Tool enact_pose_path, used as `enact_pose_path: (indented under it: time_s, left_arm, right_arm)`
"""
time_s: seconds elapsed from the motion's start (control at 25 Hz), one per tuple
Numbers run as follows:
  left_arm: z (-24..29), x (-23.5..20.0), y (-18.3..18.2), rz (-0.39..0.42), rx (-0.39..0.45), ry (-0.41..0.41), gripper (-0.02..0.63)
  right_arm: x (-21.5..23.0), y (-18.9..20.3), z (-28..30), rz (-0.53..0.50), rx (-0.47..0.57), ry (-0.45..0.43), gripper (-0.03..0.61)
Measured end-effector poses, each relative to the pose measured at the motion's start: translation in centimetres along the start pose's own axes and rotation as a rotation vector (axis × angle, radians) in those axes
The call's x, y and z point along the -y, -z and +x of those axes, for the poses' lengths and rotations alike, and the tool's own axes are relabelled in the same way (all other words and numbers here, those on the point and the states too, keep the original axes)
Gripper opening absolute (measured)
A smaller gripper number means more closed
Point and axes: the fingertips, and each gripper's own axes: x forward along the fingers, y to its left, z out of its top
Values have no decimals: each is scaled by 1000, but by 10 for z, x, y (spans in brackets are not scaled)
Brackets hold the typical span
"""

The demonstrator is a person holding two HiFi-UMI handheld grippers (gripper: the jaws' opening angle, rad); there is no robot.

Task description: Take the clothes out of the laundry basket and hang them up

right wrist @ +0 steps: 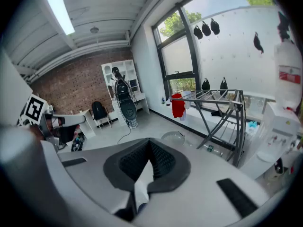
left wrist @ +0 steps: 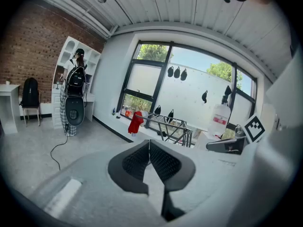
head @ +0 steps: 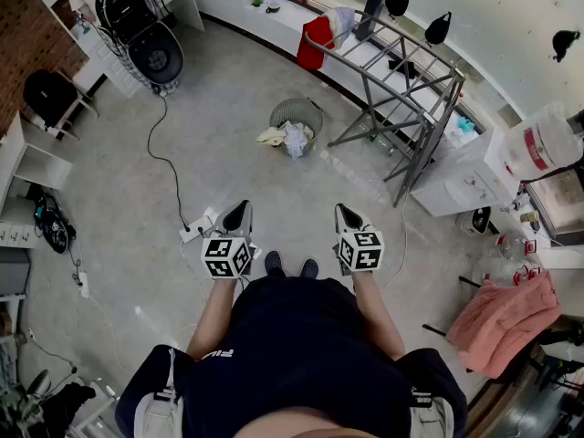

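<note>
On the grey floor in the middle of the room, the laundry basket (head: 298,111) stands well ahead of the person, just beside the near-left foot of the metal drying rack (head: 401,78). Pale clothes (head: 287,138) bunch at the basket's near rim; whether they hang over it or lie on the floor cannot be told from the head view. 1 red garment (head: 315,42) hangs at the far-left end of the rack, by the window.

The 2 grippers are held side by side in front of the person's waist, well apart from the basket and the rack. The left gripper (head: 239,212) has its jaws pressed together with nothing between them, as the left gripper view shows (left wrist: 149,149). The right gripper (head: 346,214) is likewise closed and empty, its ribbed pads meeting (right wrist: 150,151); past it the right gripper view shows the basket (right wrist: 174,137) and the rack (right wrist: 222,109).

A black cable (head: 166,149) runs across the floor at the left, and a pink cloth (head: 504,322) lies draped at the right.
</note>
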Motion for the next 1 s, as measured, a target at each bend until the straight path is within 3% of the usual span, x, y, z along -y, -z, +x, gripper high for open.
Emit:
enact_pose_path:
  time_s: [0.48, 0.68, 0.92, 0.96, 1.0]
  left_arm:
    - [-6, 5, -2, -39, 19, -6, 25]
    - [-7, 13, -1, -37, 28, 27, 25]
    - [-6, 18, -2, -12, 19, 29, 28]
    - [-4, 19, -2, -8, 18, 30, 45]
    - [-2, 20, -3, -4, 17, 31, 130]
  right_arm:
    - [0, 4, -3, -3, -22, -28, -3]
    - [3, -5, -4, -6, 38, -33, 0]
    - [4, -6, -5, 3, 42, -33, 0]
    - [5, -7, -6, 5, 45, -34, 0]
    - [7, -7, -6, 6, 48, -33, 0]
